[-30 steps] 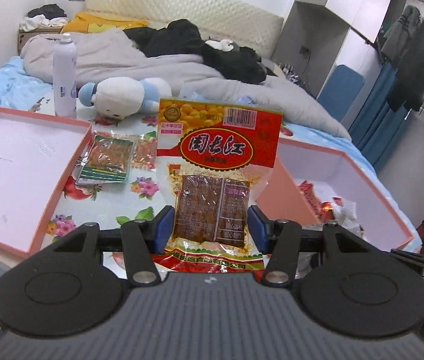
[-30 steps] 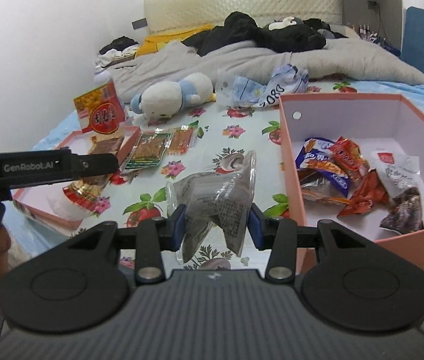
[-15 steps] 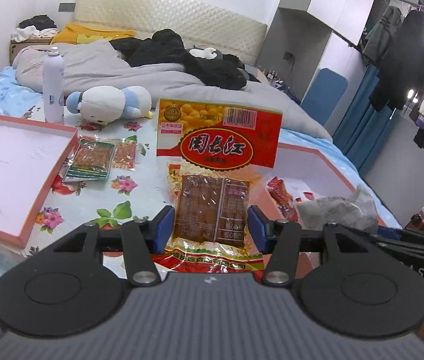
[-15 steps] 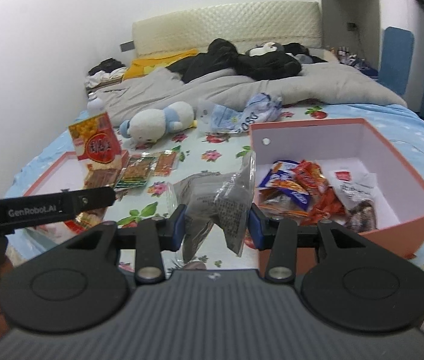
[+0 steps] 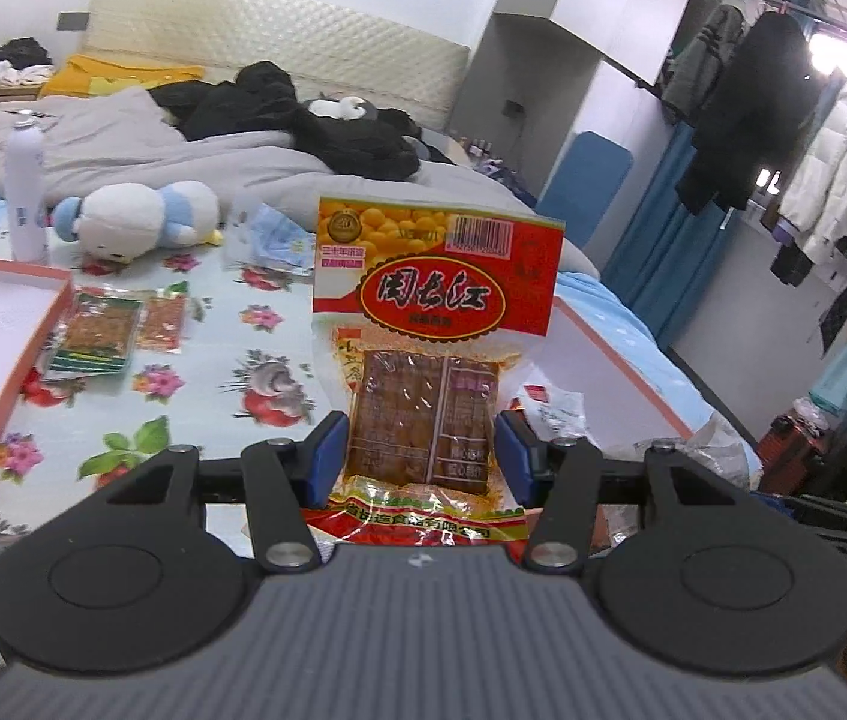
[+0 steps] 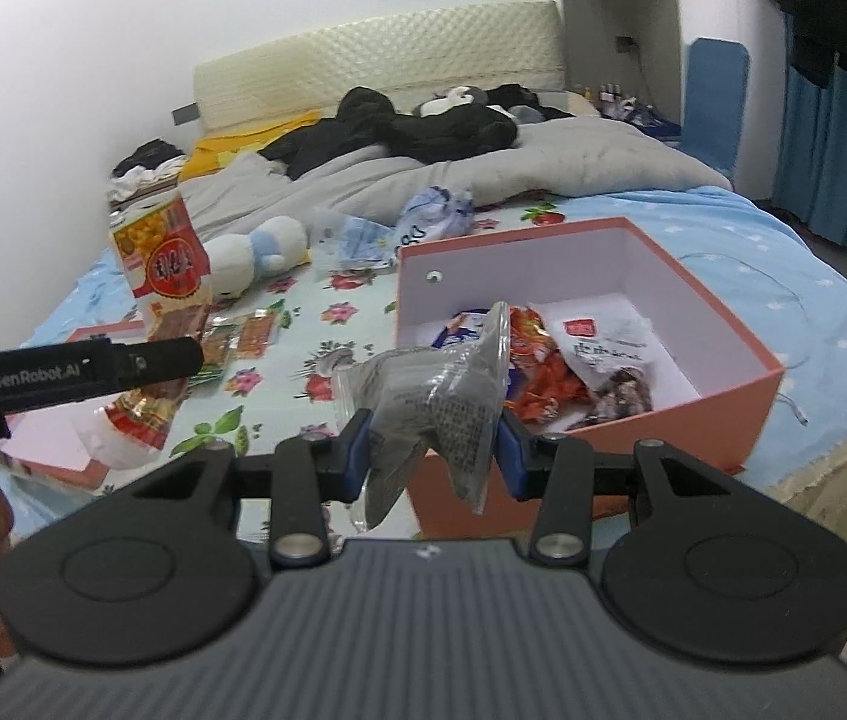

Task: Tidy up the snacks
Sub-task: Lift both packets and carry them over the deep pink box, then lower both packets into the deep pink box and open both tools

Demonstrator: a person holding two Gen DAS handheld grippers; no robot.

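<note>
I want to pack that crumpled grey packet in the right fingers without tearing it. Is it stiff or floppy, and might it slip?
The grey packet looks floppy: it is creased and sags below the fingers. Probably light, since it holds its place when pinched only at its sides. Its glossy film may be slippery, so a loose grip could let it slide.

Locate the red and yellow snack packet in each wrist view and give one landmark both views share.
Left wrist: red and yellow snack packet at centre, upright between the left gripper fingers.
Right wrist: same packet at left, above the other gripper's black arm.
Shared landmark: white plush toy.
</note>
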